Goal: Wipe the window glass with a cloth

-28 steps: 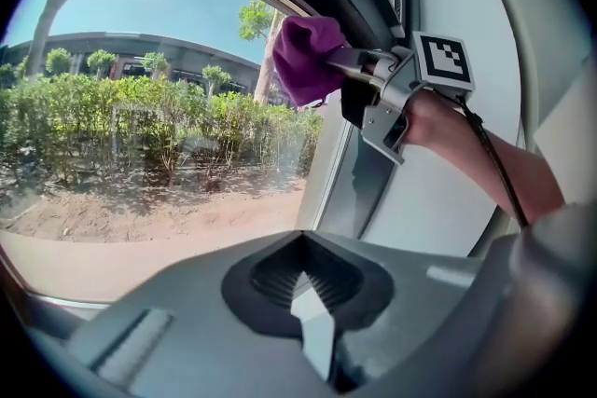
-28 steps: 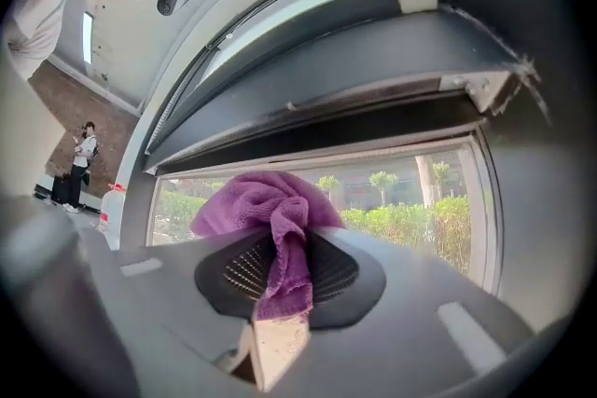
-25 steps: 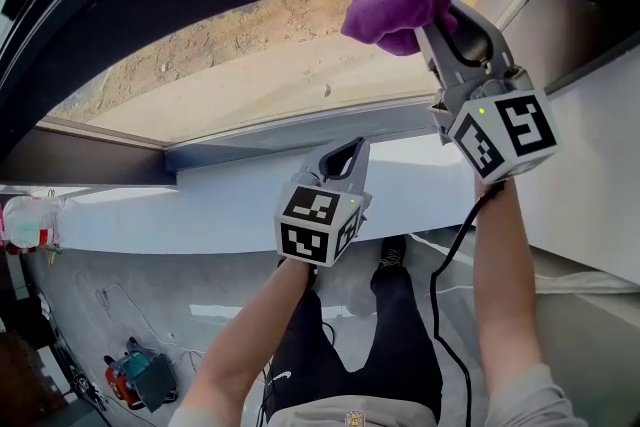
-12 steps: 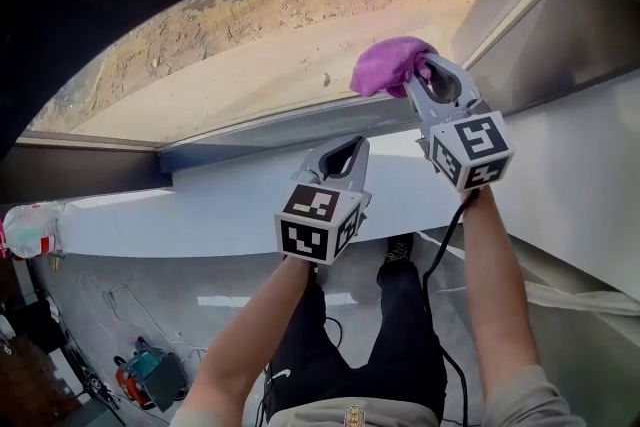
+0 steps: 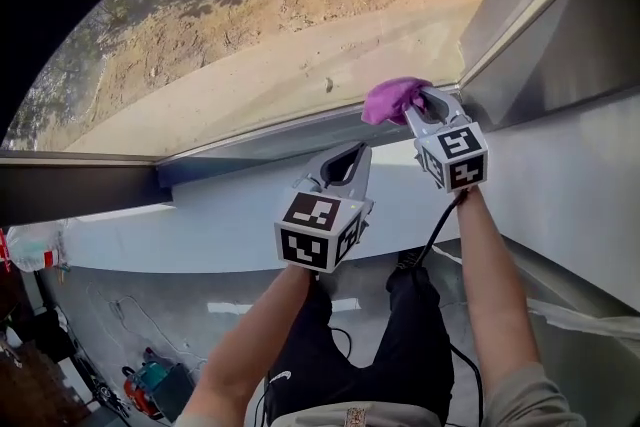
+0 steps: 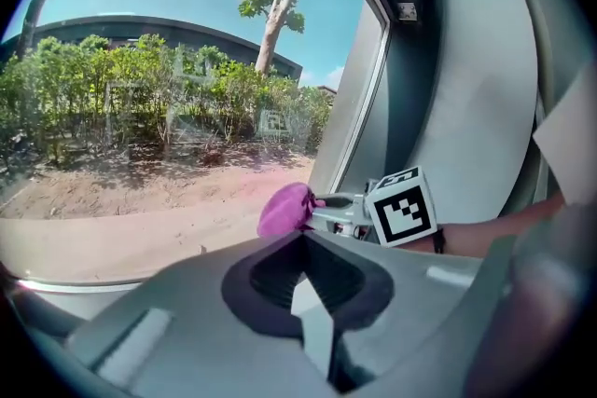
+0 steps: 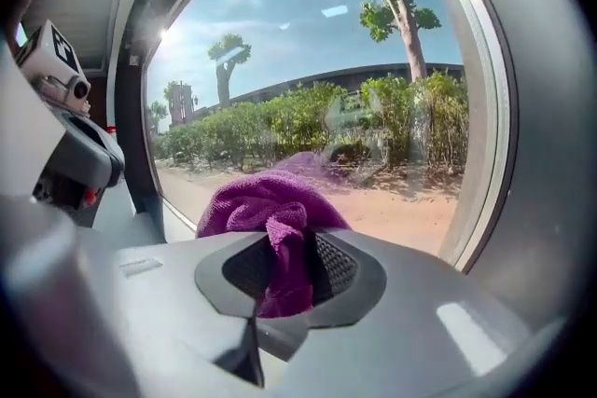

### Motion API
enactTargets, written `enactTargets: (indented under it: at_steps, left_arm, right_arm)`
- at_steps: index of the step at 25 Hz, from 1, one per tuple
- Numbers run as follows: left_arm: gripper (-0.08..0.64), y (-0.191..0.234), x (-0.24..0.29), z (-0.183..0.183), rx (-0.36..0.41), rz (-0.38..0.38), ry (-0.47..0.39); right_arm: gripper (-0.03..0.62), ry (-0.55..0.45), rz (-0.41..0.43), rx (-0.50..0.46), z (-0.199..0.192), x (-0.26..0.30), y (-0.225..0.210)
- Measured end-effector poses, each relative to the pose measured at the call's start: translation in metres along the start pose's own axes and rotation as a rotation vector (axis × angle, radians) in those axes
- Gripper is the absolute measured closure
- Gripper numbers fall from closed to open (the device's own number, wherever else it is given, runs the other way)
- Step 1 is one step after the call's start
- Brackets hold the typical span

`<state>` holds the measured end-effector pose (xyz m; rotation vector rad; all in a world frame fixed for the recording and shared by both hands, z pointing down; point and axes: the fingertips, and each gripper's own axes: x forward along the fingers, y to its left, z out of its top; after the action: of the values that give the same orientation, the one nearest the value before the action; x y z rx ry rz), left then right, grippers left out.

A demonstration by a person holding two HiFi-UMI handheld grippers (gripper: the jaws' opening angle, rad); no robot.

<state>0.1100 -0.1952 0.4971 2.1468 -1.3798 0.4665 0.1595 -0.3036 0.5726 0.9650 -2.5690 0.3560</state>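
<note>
Cloth (image 5: 393, 100) now sits at the lower right corner of the window glass (image 5: 280, 35), seemingly touching; a second ago it was near the top edge; right gripper (image 5: 418, 107) clamps it; left gripper (image 5: 357, 151) closed, empty, idle; downward stroke probably done.

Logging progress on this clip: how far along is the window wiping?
Done: the purple cloth is clamped in the right hand-held gripper. In hand: it is at the glass, lower right corner. Left: no wiped area shows, so coverage can't be judged; the left hand-held gripper is shut, empty.
</note>
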Motion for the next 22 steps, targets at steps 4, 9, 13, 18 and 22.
enactTargets:
  at_steps: [4,9,13,18,22]
  left_arm:
    - [0.560,0.006,0.010,-0.011,-0.007,-0.011,0.007]
    - [0.560,0.006,0.017,-0.020,-0.003,-0.031,0.015]
    - [0.560,0.006,0.018,-0.019,-0.009,-0.050,0.011]
    - [0.560,-0.002,0.006,-0.013,-0.010,-0.079,0.008]
    - [0.560,-0.010,-0.012,-0.003,0.001,-0.115,-0.002]
  right_arm:
    - [0.491,0.109,-0.032,-0.010,-0.043,0.019,-0.004]
    - [0.491,0.242,-0.105,0.009,-0.088,0.037,-0.013]
    - [0.491,0.283,-0.139,0.040,-0.099,0.042,-0.014]
    - [0.494,0.215,-0.167,0.016,-0.058,0.008,-0.011]
    - [0.494,0.070,-0.227,-0.012,0.013,-0.039,-0.005]
